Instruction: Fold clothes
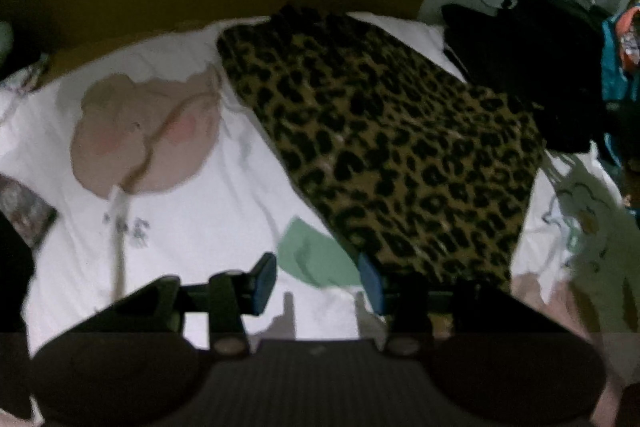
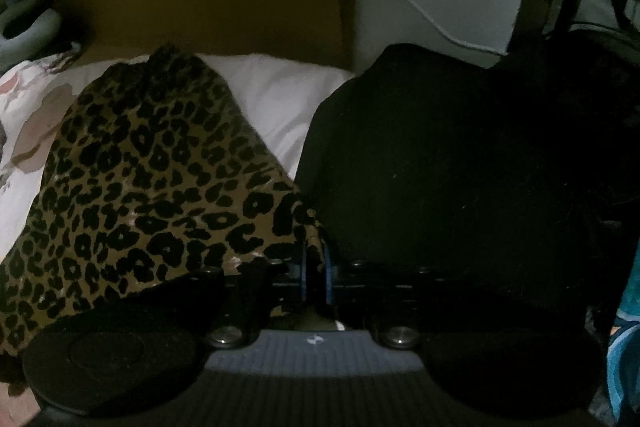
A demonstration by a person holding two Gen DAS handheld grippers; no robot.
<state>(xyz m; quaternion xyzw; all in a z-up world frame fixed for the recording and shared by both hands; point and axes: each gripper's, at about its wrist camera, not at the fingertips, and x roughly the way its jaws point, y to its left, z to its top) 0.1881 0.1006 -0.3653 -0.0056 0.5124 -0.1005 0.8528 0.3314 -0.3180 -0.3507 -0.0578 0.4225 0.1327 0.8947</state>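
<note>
Leopard-print garment: right gripper pinches its near corner; left gripper, half-open and empty, should clamp the opposite corner before lifting.

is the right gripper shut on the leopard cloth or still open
Shut on it. In the right wrist view the right gripper has its blue pads nearly together, with a corner of the leopard cloth pinched between them.

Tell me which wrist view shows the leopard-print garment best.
The left wrist view: the leopard-print garment lies nearly whole and well lit across the white bedding. The right wrist view shows it darker, its near edge cut off behind the right gripper, whose pads pinch a corner of it.
</note>
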